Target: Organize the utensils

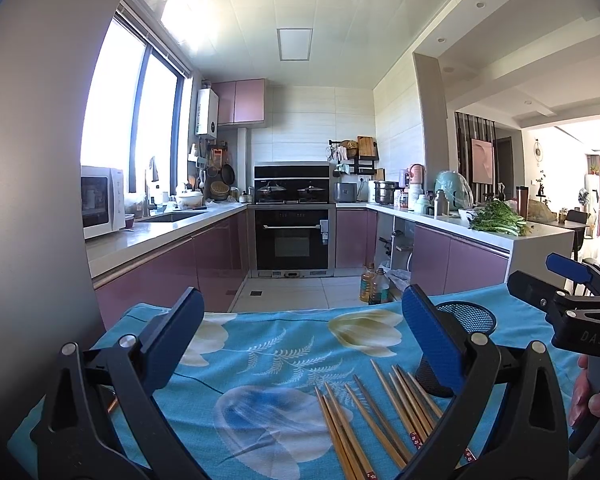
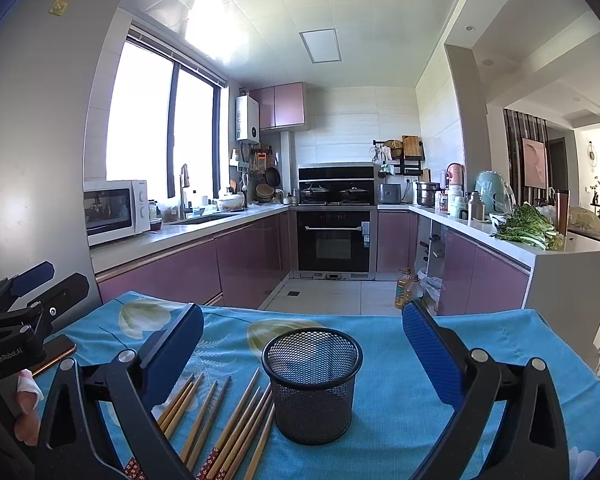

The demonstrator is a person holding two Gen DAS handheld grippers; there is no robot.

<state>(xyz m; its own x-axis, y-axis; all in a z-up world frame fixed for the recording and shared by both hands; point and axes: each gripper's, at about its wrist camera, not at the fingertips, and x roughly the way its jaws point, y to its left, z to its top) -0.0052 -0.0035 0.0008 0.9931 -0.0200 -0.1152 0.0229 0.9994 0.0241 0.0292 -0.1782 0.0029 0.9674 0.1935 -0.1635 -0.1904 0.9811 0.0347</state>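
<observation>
Several wooden chopsticks (image 1: 380, 416) lie side by side on the blue floral cloth (image 1: 260, 360), tips pointing away from me. In the right wrist view the chopsticks (image 2: 224, 424) sit just left of an upright black mesh cup (image 2: 312, 384), which is empty. My left gripper (image 1: 300, 340) hangs open above the cloth, the chopsticks near its right finger. The mesh cup (image 1: 464, 332) is partly hidden behind that finger. My right gripper (image 2: 302, 352) is open too, with the cup between and beyond its fingers. Nothing is held.
A phone (image 2: 56, 354) lies on the cloth's left edge. The table's far edge drops to a tiled floor with oil bottles (image 2: 406, 286). Purple kitchen cabinets, a microwave (image 2: 114, 210) and an oven (image 2: 334, 240) stand beyond. A hand (image 1: 592, 400) holds the other gripper at right.
</observation>
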